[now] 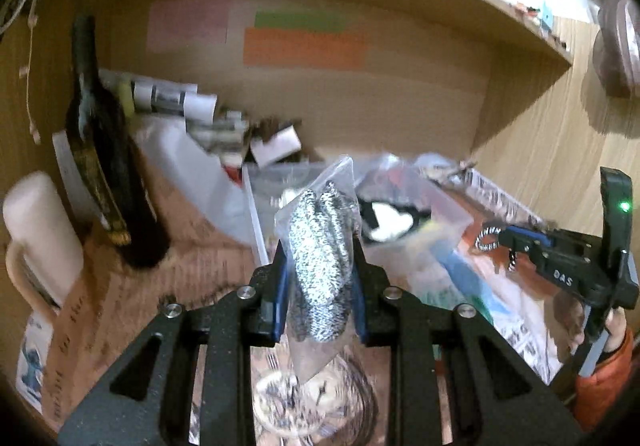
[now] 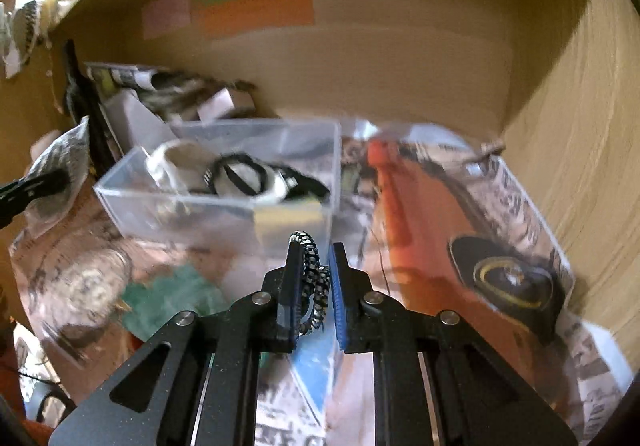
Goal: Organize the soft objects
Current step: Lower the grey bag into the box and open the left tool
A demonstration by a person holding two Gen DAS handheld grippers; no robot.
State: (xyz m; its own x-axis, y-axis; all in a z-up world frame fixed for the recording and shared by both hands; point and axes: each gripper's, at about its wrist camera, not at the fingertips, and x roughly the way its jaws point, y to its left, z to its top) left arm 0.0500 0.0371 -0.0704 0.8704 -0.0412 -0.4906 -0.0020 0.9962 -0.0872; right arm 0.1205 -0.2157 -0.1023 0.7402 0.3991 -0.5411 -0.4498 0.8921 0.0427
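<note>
My left gripper [image 1: 320,262] is shut on a clear plastic bag of black-and-white speckled hair ties [image 1: 318,266], held upright above the desk. My right gripper [image 2: 314,278] is shut on a single black-and-white speckled hair tie [image 2: 312,278], just in front of a clear plastic box [image 2: 224,181]. The box holds white and black soft items. The right gripper also shows in the left wrist view [image 1: 496,238] with the tie hanging from it. The bag and left gripper show at the left edge of the right wrist view [image 2: 52,173].
A dark bottle [image 1: 108,165] and a cream mug [image 1: 36,242] stand at the left. Paper rolls and boxes [image 1: 192,105] pile at the back. A magazine with an orange car [image 2: 460,230] covers the desk. The shelf's wooden walls [image 2: 580,165] close in the right side.
</note>
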